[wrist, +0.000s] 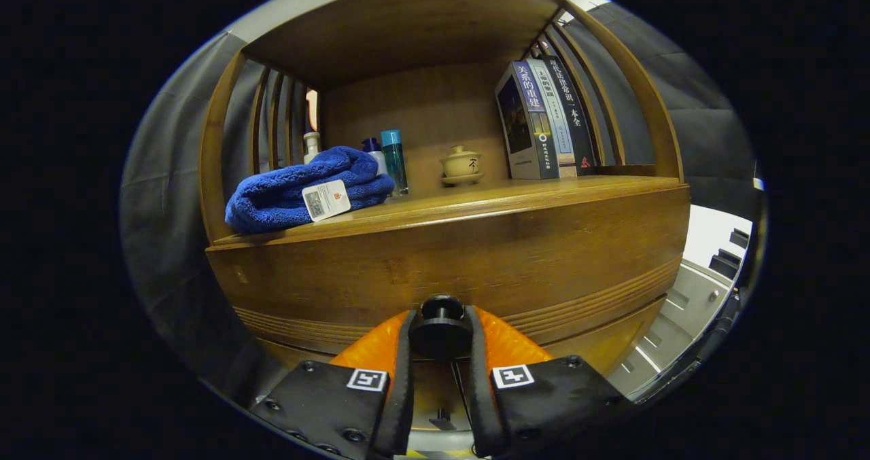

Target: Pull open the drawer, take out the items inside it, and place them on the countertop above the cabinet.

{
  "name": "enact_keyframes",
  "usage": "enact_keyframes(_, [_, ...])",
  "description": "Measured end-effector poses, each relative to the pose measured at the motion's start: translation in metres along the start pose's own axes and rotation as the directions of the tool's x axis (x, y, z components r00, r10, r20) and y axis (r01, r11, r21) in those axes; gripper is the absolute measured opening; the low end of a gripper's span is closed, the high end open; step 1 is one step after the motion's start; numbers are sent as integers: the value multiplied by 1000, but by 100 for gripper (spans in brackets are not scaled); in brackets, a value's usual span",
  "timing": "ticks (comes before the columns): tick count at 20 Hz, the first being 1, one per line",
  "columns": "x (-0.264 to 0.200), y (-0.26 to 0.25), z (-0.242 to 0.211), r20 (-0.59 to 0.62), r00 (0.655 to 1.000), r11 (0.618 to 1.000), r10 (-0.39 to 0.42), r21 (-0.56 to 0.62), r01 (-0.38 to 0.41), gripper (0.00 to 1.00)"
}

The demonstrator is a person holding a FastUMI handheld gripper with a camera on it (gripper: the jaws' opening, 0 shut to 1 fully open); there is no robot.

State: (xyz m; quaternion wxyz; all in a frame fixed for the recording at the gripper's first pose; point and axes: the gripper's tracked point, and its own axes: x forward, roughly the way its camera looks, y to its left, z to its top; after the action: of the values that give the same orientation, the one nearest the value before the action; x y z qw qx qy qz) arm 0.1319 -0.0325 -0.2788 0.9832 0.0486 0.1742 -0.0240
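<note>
A wooden cabinet stands right in front of me, its drawer front [462,263] a broad curved panel below the countertop [476,205]. A dark round knob [440,325] juts from the lower middle of the drawer front. My gripper [440,334] is shut on that knob, one finger pressing each side of it. The drawer looks closed or barely moved; its inside is hidden.
On the countertop lie a folded blue towel [306,188] with a white tag, a few small bottles [393,157] behind it, a lidded tea cup [461,164] in the middle and three upright books [544,120] at the right. Curved wooden posts frame the shelf.
</note>
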Motion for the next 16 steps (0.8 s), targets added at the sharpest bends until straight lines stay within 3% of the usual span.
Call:
enact_keyframes(6, [-14, 1, -3, -33, 999, 1000, 12, 2, -12, 43])
enact_keyframes(16, [-97, 5, -19, -42, 998, 999, 51, -3, -51, 43])
